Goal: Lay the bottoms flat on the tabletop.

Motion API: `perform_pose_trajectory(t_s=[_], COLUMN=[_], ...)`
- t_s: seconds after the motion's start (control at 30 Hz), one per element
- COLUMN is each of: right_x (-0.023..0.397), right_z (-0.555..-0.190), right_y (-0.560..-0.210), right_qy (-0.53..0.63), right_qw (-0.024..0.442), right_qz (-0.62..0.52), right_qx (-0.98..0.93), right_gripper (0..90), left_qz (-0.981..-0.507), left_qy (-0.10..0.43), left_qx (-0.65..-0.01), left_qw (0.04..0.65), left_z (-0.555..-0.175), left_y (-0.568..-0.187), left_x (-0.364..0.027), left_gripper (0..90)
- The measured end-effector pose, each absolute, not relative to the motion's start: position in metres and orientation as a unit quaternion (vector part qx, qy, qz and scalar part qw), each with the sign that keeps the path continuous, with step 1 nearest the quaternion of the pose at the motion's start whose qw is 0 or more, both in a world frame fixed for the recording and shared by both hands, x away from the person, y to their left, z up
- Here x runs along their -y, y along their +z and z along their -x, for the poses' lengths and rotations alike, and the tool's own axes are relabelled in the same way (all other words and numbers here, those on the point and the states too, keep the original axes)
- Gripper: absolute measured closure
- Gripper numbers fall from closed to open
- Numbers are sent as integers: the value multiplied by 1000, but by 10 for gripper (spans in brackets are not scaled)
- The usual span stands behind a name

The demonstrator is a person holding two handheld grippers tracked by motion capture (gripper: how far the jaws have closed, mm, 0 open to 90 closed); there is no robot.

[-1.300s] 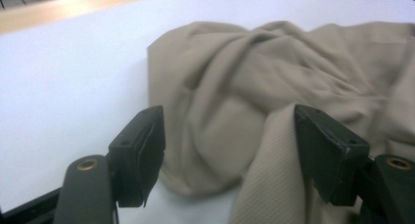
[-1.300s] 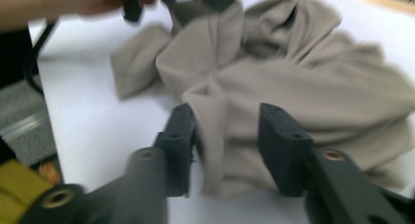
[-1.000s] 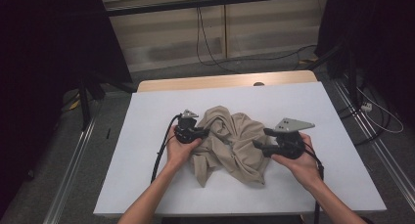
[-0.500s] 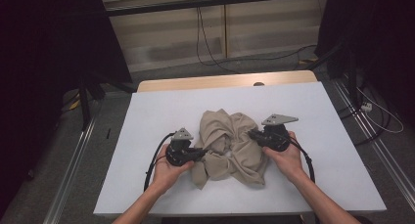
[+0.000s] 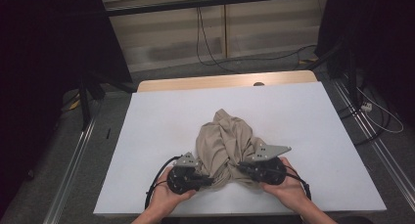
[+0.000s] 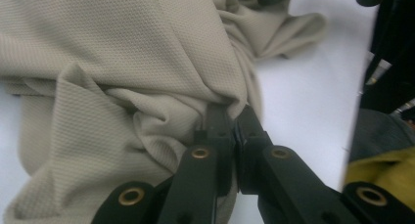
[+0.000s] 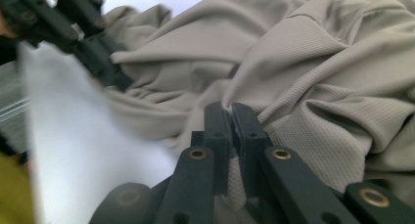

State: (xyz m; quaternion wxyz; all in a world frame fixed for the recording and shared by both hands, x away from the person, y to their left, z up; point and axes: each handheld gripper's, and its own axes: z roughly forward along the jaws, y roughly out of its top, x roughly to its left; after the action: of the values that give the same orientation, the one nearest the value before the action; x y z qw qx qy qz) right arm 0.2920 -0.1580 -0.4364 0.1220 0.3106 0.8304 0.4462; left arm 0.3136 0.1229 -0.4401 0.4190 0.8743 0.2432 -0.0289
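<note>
Both grippers pinch the crumpled beige knit cloth at its near edge.
Left gripper and right gripper each have jaws clamped on a fold; the cloth lies bunched between and beyond them on the white table, near its front edge.

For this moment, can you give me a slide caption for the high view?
Both grippers, left and right, pinch the near edge of a crumpled beige cloth on a white table.
</note>
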Motion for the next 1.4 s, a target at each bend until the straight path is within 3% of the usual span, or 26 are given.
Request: perform_pose_trajectory(t_s=[0.07, 0.1, 0.17, 0.2, 0.3, 0.4, 0.47, 0.6, 0.77, 0.9, 1.03, 1.1, 1.2, 1.3, 1.37, 1.4], right_x=[159, 160, 163, 165, 172, 180, 183, 186, 179, 168, 169, 171, 175, 176, 175, 173], right_z=[-281, -275, -265, -261, -257, -260, -266, -289, -318, -328, -325, -324, -325, -327, -324, -322], right_y=[-438, -440, -444, -445, -443, -433, -425, -416, -419, -438, -454, -459, -463, -464, -462, -461], right_qy=[445, 441, 431, 430, 435, 457, 461, 465, 457, 426, 386, 363, 373, 381, 389, 390], right_qw=[111, 105, 98, 96, 94, 101, 137, 173, 182, 177, 192, 205, 182, 169, 153, 146], right_qz=[-306, -303, -301, -302, -309, -321, -339, -346, -353, -355, -366, -376, -397, -392, -378, -376], right_qx=[-835, -838, -845, -845, -840, -823, -808, -796, -795, -813, -825, -827, -818, -820, -826, -828], right_gripper=[859, 858, 857, 857, 837, 663, 571, 518, 478, 431, 398, 386, 387, 495, 741, 782], left_qz=[-865, -860, -846, -842, -824, -820, -822, -829, -848, -861, -863, -867, -870, -871, -872, -874], left_qy=[-21, -18, 31, 44, 45, 55, 77, 80, 76, 91, 52, 44, 31, 15, 4, 1], left_qx=[-247, -251, -266, -270, -285, -298, -307, -333, -333, -321, -302, -295, -290, -292, -290, -286], left_qw=[436, 444, 460, 466, 488, 486, 474, 442, 405, 383, 401, 399, 398, 395, 394, 393], left_z=[-312, -313, -317, -320, -333, -352, -367, -398, -421, -412, -403, -398, -385, -371, -362, -356], left_y=[-436, -434, -427, -424, -416, -416, -419, -431, -452, -461, -459, -458, -456, -454, -451, -450], left_x=[-126, -127, -128, -129, -133, -132, -129, -121, -98, -83, -89, -93, -102, -110, -114, -116], left_gripper=[847, 763, 499, 454, 406, 315, 311, 273, 241, 255, 727, 766, 788, 792, 793, 793])
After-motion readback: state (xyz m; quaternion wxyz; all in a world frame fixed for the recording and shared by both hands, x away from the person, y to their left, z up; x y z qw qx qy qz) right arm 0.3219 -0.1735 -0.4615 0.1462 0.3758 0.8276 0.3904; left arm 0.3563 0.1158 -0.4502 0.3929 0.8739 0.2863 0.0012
